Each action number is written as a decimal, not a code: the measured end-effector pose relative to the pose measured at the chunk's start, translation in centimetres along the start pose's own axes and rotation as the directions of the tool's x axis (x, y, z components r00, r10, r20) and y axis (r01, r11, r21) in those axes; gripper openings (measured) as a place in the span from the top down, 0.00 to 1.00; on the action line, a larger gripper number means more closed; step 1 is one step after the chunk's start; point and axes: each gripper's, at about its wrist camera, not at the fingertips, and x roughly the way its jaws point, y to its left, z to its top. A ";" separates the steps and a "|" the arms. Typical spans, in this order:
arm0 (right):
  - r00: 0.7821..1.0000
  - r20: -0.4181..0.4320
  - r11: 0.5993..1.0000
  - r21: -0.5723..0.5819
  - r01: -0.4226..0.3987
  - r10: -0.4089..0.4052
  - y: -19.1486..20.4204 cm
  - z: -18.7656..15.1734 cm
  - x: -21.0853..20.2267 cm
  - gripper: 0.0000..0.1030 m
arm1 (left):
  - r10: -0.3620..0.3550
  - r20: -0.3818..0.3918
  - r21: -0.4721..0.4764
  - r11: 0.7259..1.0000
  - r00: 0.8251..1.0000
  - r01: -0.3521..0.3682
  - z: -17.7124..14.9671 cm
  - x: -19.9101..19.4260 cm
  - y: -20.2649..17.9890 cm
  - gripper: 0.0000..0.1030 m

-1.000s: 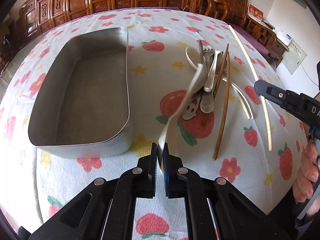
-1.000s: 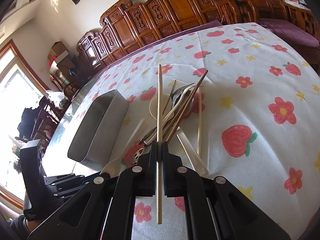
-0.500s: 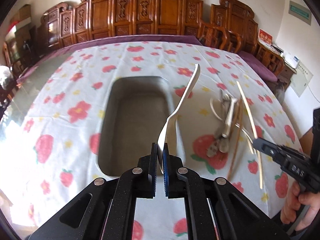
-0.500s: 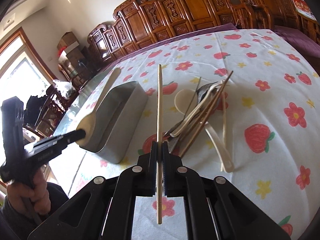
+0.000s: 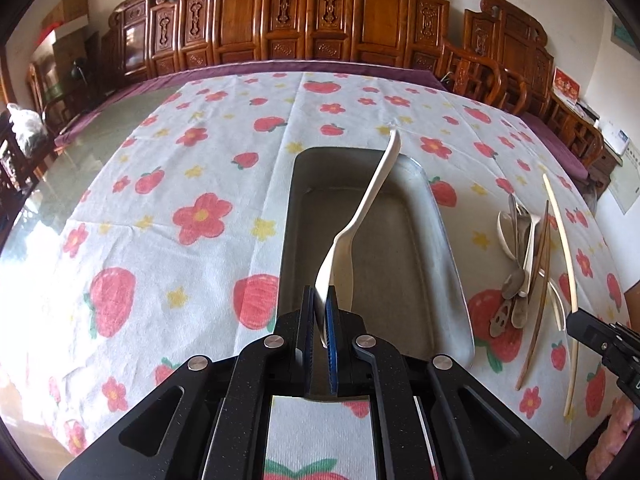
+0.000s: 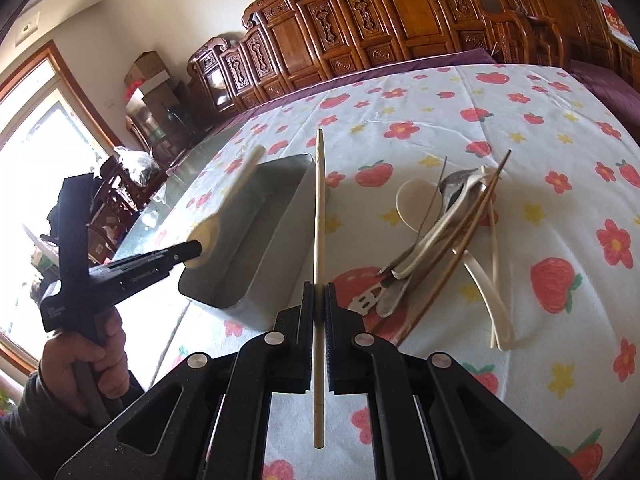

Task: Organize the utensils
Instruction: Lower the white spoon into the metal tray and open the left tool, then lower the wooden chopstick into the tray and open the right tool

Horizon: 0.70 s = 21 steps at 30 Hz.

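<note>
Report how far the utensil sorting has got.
Done: nothing yet; the metal tray holds nothing. In hand: the left claw is shut on a white spoon held over the tray, and the right claw is shut on a pale chopstick. Left: the pile of utensils on the tablecloth beside the tray, spoons, chopsticks and metal pieces.

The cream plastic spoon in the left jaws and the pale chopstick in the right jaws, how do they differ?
The cream plastic spoon is broad and curved, gripped by its bowl with the handle pointing away; the pale chopstick is thin and straight, gripped partway along, one end sticking back past the jaws. The spoon hangs over the metal tray; the chopstick lines up beside the tray. Both are clamped and off the table.
</note>
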 end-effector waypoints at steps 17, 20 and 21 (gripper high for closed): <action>0.999 -0.010 0.999 -0.031 -0.041 0.041 7.0 6.6 7.5 0.94 | -0.060 0.098 0.026 0.998 0.993 0.057 0.6 -3.3 2.4 0.91; 0.999 -0.027 0.999 -0.030 -0.030 0.029 7.7 6.7 9.2 0.94 | -0.048 0.115 0.031 0.999 0.992 0.045 0.7 -3.7 3.1 0.91; 0.999 -0.036 0.999 -0.032 -0.025 0.024 7.9 6.6 9.9 0.94 | -0.050 0.116 0.027 0.999 0.992 0.047 0.7 -3.8 3.4 0.91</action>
